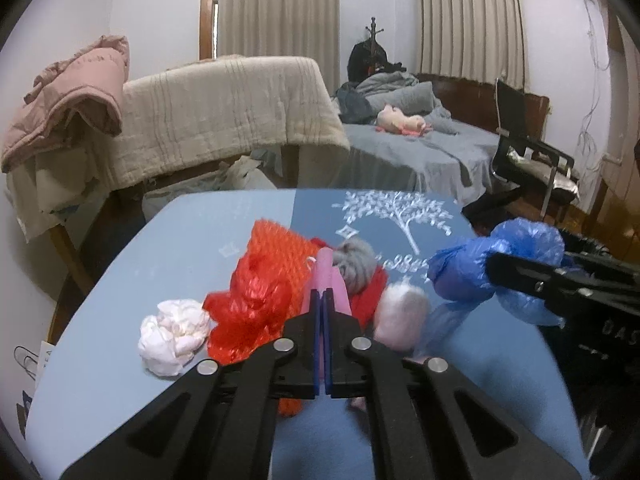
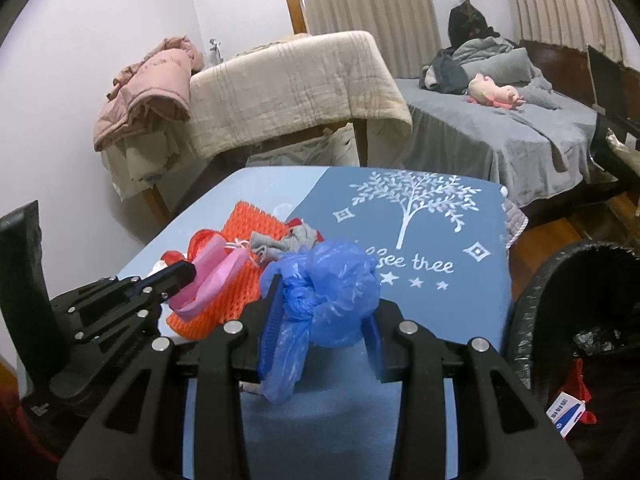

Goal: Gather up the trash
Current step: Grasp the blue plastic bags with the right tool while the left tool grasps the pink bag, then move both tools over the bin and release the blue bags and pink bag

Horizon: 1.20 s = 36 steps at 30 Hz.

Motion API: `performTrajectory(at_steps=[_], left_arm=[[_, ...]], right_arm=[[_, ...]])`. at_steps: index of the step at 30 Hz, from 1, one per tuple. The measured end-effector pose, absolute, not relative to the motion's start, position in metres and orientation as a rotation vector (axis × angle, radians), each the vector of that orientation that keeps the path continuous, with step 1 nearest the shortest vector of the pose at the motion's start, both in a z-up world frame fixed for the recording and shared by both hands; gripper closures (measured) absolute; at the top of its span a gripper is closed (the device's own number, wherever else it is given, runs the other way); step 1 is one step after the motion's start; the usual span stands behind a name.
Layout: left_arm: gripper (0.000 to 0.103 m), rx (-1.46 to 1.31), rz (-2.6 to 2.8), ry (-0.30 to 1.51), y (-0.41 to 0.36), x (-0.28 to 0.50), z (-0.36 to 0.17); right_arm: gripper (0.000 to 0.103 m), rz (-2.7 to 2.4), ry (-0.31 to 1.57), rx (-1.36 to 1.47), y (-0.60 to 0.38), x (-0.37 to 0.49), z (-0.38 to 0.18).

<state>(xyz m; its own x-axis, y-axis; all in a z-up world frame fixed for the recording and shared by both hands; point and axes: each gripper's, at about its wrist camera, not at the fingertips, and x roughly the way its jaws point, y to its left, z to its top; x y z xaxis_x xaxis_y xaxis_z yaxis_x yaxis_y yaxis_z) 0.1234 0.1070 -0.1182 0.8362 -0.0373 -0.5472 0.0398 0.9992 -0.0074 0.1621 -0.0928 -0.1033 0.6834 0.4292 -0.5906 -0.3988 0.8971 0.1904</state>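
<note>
Blue plastic bag (image 2: 332,300) pinched in right gripper (image 2: 320,320) above table (image 2: 440,312). Pink plastic strip (image 2: 216,276) clamped in left gripper (image 1: 323,300), pressed together. Black-lined bin (image 2: 560,288) (right view only) holding a small carton (image 2: 566,414). White wad (image 1: 174,330): left view only.

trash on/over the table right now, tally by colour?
Blue: 1, blue bag, held in right gripper
Pink: 1, pink strip, in left gripper
Red/orange: 2, red bag, orange mesh
White: 2, white wad, pale wad
Grey: 1, grey rag
Total: 7
</note>
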Motion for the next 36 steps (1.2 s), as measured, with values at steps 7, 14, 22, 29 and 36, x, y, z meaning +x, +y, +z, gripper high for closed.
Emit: performTrajectory(at_steps=[7, 14, 22, 29, 36], left_arm=[[0.102, 0.004, -0.074, 0.538, 0.089, 0.123, -0.096], [0.102, 0.011, -0.136, 0.512, 0.063, 0.125, -0.083], [0.102, 0.016, -0.213, 0.494, 0.024, 0.131, -0.074], [0.102, 0.027, -0.301, 0.491, -0.016, 0.138, -0.07], [0.102, 0.048, -0.416, 0.481, -0.073, 0.142, -0.067]], right_arm=[[0.068, 0.42, 0.637, 0.061, -0.113, 0.157, -0.089], [0.068, 0.371, 0.599, 0.076, -0.141, 0.151, -0.078], [0.068, 0.282, 0.563, 0.099, -0.184, 0.141, -0.067], [0.068, 0.176, 0.555, 0.12, -0.228, 0.134, -0.067], [0.068, 0.054, 0.546, 0.139, -0.281, 0.122, -0.07]])
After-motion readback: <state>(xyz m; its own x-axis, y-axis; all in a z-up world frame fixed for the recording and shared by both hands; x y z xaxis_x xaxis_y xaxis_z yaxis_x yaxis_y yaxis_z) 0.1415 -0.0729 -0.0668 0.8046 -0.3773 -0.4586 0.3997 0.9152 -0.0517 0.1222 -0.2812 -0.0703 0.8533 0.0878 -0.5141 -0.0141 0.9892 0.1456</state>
